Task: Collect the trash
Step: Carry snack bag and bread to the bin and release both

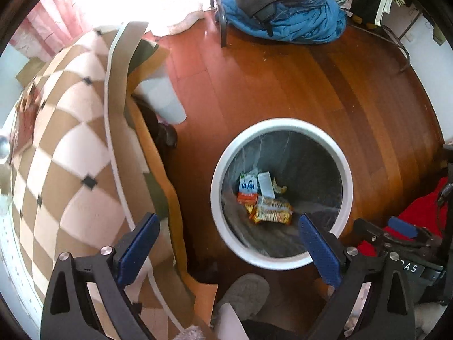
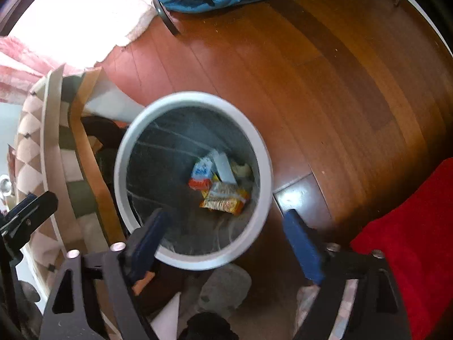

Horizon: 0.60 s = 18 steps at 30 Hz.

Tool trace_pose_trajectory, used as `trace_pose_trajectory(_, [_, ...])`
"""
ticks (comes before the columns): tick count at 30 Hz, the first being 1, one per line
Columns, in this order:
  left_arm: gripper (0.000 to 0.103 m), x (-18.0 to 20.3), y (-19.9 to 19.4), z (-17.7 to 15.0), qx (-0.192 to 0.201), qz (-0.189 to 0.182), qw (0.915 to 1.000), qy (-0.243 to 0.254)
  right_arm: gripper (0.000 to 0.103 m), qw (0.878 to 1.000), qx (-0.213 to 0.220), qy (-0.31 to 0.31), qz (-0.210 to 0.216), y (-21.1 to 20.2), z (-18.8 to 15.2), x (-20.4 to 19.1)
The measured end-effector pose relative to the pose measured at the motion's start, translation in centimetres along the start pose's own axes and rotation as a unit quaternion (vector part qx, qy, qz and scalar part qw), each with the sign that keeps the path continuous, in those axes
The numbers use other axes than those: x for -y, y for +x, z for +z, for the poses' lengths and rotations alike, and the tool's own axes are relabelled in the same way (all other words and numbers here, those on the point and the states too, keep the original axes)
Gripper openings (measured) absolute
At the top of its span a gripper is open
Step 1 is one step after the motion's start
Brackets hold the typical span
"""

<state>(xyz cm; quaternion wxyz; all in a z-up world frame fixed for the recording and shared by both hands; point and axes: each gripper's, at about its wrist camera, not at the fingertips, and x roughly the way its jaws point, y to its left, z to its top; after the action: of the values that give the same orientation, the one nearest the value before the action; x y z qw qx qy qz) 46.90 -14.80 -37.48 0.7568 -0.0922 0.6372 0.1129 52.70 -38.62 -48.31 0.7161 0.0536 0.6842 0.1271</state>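
Glossy reddish-brown wooden plank floor; ahead of the gripper, a smooth white plastic round bin lined with thin dark film; shiny yellow foil snack wrappers inside; checked cloth desk cover beside it.

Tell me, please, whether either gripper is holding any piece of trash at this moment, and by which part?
Nothing is held. The left gripper and right gripper are both open and empty above the white trash bin, where the wrappers lie.

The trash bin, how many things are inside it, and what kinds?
Inside the trash bin:
Cartons: 2, a blue and white carton and a pale carton
Snack wrappers: 2, an orange wrapper and a yellow cracker wrapper
Peel scraps: 1, a yellowish peel
Total: 5 that I can see
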Motion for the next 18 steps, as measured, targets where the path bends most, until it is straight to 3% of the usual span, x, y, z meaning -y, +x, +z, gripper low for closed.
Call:
trace_pose_trajectory(9, [0.100,0.5,-2.2,-1.1,0.019,0.001,0.9998,0.005,0.103,0.998,0.008,-0.021,-0.055,-2.5,-1.9,-1.2])
trace_pose_trajectory(18, [0.100,0.4,-6.0,-2.0,0.044,-0.008,0.9990,0.008,0.103,0.997,0.032,-0.027,-0.068,-6.7,-2.8,-2.1])
